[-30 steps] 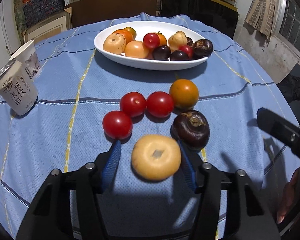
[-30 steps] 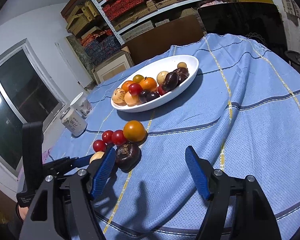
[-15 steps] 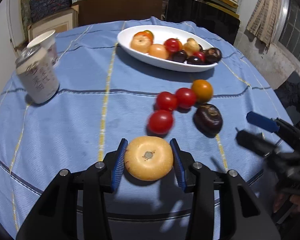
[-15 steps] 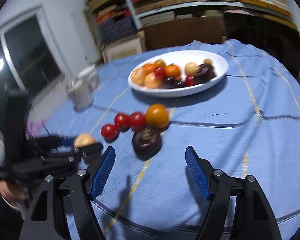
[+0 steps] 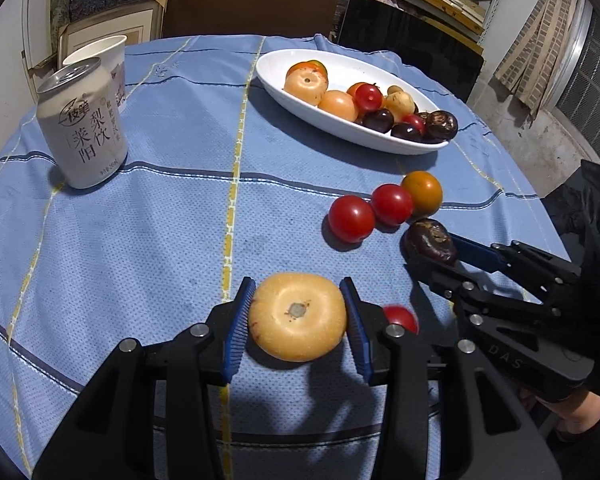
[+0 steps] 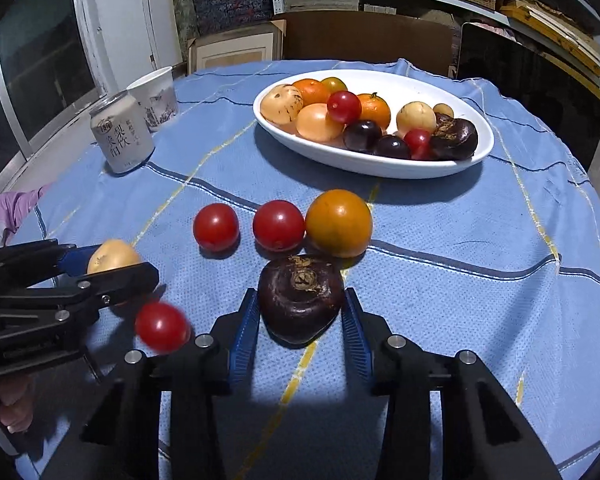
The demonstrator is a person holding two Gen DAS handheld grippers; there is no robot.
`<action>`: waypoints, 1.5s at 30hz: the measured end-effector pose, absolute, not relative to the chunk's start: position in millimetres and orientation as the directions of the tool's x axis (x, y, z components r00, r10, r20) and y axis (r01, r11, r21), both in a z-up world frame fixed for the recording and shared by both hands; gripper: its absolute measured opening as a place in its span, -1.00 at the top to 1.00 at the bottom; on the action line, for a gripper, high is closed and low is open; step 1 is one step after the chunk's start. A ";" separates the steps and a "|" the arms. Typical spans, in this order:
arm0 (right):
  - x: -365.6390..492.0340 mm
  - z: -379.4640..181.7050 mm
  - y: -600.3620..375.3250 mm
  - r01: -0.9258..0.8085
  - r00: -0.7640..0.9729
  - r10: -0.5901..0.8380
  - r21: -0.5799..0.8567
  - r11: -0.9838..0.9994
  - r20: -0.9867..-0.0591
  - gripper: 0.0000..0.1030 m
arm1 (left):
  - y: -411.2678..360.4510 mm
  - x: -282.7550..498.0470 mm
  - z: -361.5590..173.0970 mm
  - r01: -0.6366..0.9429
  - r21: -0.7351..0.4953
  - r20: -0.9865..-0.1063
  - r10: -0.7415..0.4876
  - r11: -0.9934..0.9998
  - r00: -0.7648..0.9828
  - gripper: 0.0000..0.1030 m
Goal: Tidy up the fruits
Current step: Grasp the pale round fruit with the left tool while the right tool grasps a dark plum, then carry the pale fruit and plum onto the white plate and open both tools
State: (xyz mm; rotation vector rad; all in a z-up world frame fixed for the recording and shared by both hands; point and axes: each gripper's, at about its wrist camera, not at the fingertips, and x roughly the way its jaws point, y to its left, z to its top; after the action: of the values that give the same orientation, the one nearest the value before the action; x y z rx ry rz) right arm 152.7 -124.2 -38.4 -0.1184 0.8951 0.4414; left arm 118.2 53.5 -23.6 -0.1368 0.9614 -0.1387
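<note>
My left gripper [image 5: 297,322] is shut on a round yellow fruit [image 5: 297,316], held just above the blue cloth; it also shows in the right wrist view [image 6: 114,257]. My right gripper [image 6: 300,320] has closed around a dark purple fruit [image 6: 300,294] on the cloth; it appears in the left wrist view [image 5: 432,238] too. Two red tomatoes [image 6: 216,227] [image 6: 278,225] and an orange tomato [image 6: 339,223] lie just beyond it. A third red tomato [image 6: 162,327], blurred, sits between the grippers. The white oval bowl [image 6: 482,152] holds several fruits.
A grey drink can [image 5: 82,128] and a white paper cup [image 5: 100,54] stand at the left on the blue tablecloth [image 5: 160,240]. Shelves, boxes and a dark chair stand beyond the round table's far edge.
My left gripper carried the yellow fruit back and left. My right gripper moved in and closed around the dark purple fruit. One red tomato rolled toward the near edge.
</note>
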 end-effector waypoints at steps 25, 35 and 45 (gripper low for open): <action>104.8 -7.4 -204.3 -0.360 0.574 0.456 0.291 0.886 -0.680 0.17 | 30.3 100.6 0.4 0.073 -0.129 -0.797 -0.148 0.989 0.585 0.18; 106.4 12.5 -222.6 -0.345 0.612 0.460 0.306 0.887 -0.643 0.17 | 18.0 108.6 22.1 0.116 -0.116 -0.786 -0.162 0.986 0.597 0.18; 123.9 31.4 -232.4 -0.349 0.633 0.471 0.316 0.882 -0.614 0.17 | 0.2 131.7 46.3 0.148 -0.074 -0.765 -0.151 0.986 0.626 0.18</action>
State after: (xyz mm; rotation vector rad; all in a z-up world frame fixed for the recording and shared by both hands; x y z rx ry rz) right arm 123.9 -232.4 31.4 0.1740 0.7508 0.4712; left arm 131.7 0.2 46.3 -0.0036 0.8784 -0.1715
